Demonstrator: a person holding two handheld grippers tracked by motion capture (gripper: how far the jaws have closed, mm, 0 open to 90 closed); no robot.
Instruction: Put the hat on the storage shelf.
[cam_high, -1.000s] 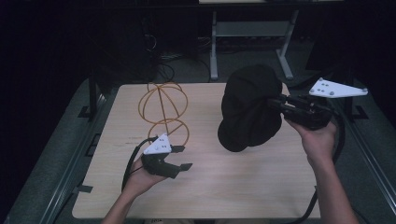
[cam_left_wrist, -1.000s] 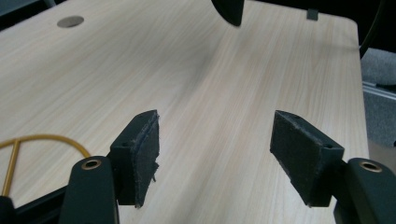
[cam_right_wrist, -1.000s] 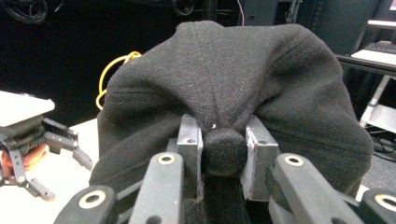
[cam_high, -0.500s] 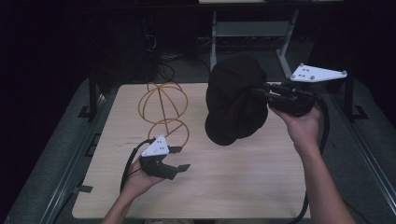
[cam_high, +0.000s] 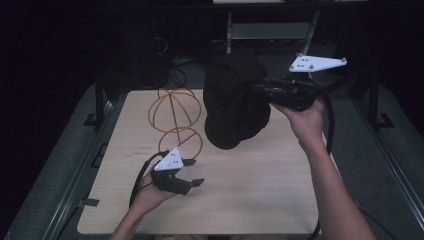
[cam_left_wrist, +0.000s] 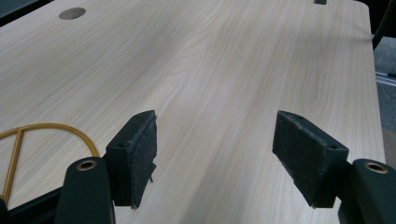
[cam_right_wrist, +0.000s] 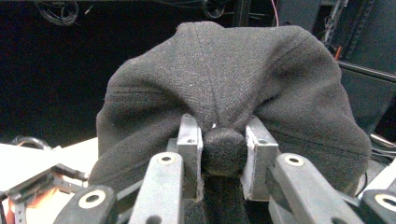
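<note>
So the black cap (cam_high: 235, 102) is up in the air over the far right part of the table (cam_high: 260, 200), hanging crown-down-ish from the right gripper (cam_high: 260, 90). In the right gripper view the jaws are clamped tight on the cap's (cam_right_wrist: 224, 84) top button. Just left of it stands a yellow wire stand (cam_high: 175, 117). The left gripper (cam_high: 192, 172) rests low near the table's front left, jaws spread wide apart with nothing but bare wood between the pads (cam_left_wrist: 140, 140).

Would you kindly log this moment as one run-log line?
right gripper: shut on black cap, held above table | left gripper: open, holding nothing | wire stand: bare
</note>
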